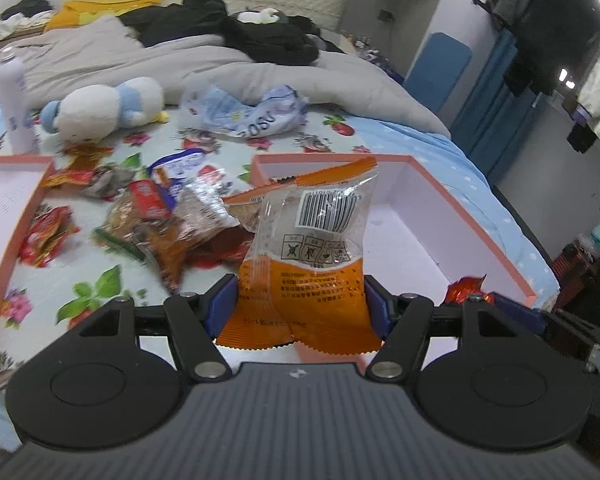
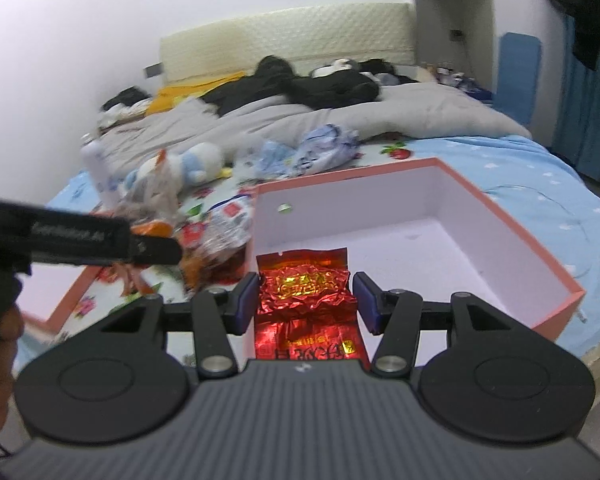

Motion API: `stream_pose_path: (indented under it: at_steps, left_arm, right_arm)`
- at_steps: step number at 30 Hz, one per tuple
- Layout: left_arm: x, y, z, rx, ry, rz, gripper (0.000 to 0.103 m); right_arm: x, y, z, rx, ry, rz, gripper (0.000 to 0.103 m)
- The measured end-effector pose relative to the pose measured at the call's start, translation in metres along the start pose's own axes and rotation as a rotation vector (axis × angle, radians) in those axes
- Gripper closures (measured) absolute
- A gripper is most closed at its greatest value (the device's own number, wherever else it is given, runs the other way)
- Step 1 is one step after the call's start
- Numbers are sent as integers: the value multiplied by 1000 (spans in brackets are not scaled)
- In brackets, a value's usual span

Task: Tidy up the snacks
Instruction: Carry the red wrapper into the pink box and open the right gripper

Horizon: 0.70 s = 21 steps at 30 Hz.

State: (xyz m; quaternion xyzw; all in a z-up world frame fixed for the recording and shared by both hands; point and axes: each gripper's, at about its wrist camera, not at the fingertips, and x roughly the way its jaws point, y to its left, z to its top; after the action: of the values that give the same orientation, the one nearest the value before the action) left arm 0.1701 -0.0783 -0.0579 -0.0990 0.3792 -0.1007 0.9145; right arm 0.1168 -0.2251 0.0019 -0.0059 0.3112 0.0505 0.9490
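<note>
Floral bedsheet [image 1: 112, 280] covers the bed on which everything lies. Nearest, the left gripper [image 1: 300, 304] pinches an orange-and-clear snack packet [image 1: 312, 248] between its blue pads, the packet standing upright with its barcode facing the camera. The right gripper [image 2: 306, 300] clamps a crinkled red foil packet [image 2: 306, 292] in the same way, held at the near edge of the open pink box [image 2: 500, 216], whose white inside looks nearly bare. Left of the box, a heap of loose snack packets [image 1: 168, 220] lies on the sheet. Beyond them lie a white-and-blue plush toy [image 1: 104, 106] and a crumpled plastic bag [image 1: 248, 114], with a white bottle [image 1: 12, 100] upright at the left. Farther back lie a grey duvet [image 1: 204, 60] and dark clothes [image 1: 236, 28].
</note>
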Motion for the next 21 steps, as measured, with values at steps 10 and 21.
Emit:
stream_pose_path:
  at_steps: [10,21]
  left_arm:
    - [51,-31,25,43,35,-36,32]
    - [104,-46,43,52,90,-18,32]
  right_arm:
    - [39,-39,17,16,10,-74,49]
    - [87,-59,24,22,86,-74,48]
